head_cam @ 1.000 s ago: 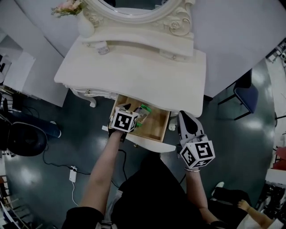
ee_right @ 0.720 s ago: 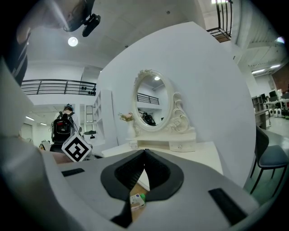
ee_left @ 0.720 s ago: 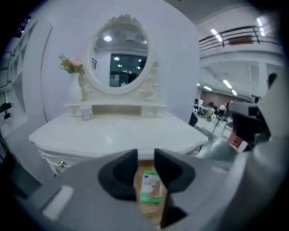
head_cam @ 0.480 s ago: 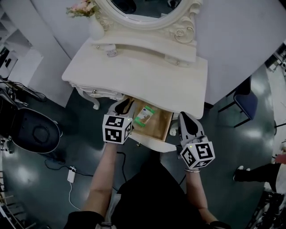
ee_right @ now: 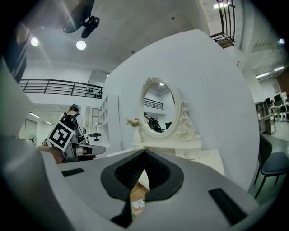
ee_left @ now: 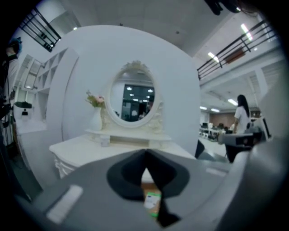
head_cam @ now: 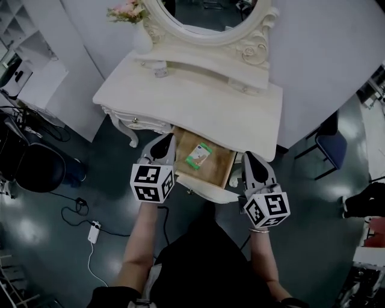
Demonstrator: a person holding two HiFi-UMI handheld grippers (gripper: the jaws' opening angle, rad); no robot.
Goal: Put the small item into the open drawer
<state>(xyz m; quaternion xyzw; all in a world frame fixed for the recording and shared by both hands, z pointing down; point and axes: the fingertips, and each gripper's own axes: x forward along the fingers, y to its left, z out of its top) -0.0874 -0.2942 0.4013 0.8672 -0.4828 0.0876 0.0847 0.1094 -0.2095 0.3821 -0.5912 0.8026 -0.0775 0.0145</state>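
The small item, a white and green packet (head_cam: 198, 155), lies flat on the wooden bottom of the open drawer (head_cam: 221, 168) under the white dressing table (head_cam: 198, 105). My left gripper (head_cam: 163, 144) hovers just outside the drawer's left side, shut and empty. In the left gripper view its jaws touch (ee_left: 145, 155), and the packet (ee_left: 152, 200) shows below them. My right gripper (head_cam: 249, 158) hangs beside the drawer's right front corner, also shut with nothing in it. From the right gripper view (ee_right: 144, 155) a bit of the packet (ee_right: 137, 205) is visible low between the jaws.
An oval mirror (head_cam: 210, 12) and a vase of flowers (head_cam: 139, 33) stand at the table's back. A black chair (head_cam: 36, 165) is on the left, a blue chair (head_cam: 334, 135) on the right. A power strip (head_cam: 93, 233) and cables lie on the floor.
The left gripper let go of the packet, drew back out of the drawer to its left side and shut. The packet stays in the drawer. The right gripper held still.
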